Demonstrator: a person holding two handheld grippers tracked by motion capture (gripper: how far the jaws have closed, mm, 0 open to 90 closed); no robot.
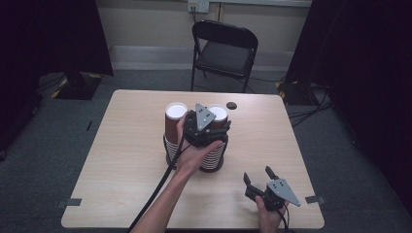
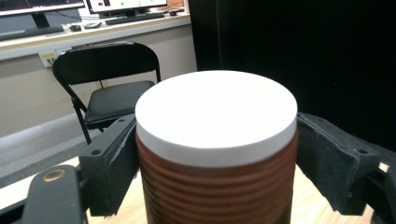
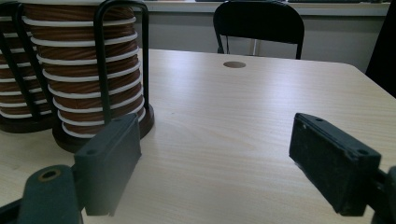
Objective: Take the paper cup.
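Two tall stacks of brown ribbed paper cups stand upside down in a black wire holder [image 1: 217, 168] at the table's middle. The left stack [image 1: 175, 116] has a white top. My left gripper [image 1: 217, 124] is shut on the top cup [image 2: 217, 140] of the right stack, one jaw pressed against each side just under its white base. My right gripper [image 1: 257, 174] hovers low near the front right of the table, open with nothing between its jaws. In the right gripper view, the right stack [image 3: 88, 79] and the holder's wire loop [image 3: 103, 70] stand ahead on the left.
A small dark round disc [image 1: 231, 105] lies on the table [image 1: 121, 145] behind the stacks. A black folding chair [image 1: 224, 48] stands beyond the far edge. Black curtains hang at both sides. Bare wood lies ahead of the right gripper [image 3: 219, 154].
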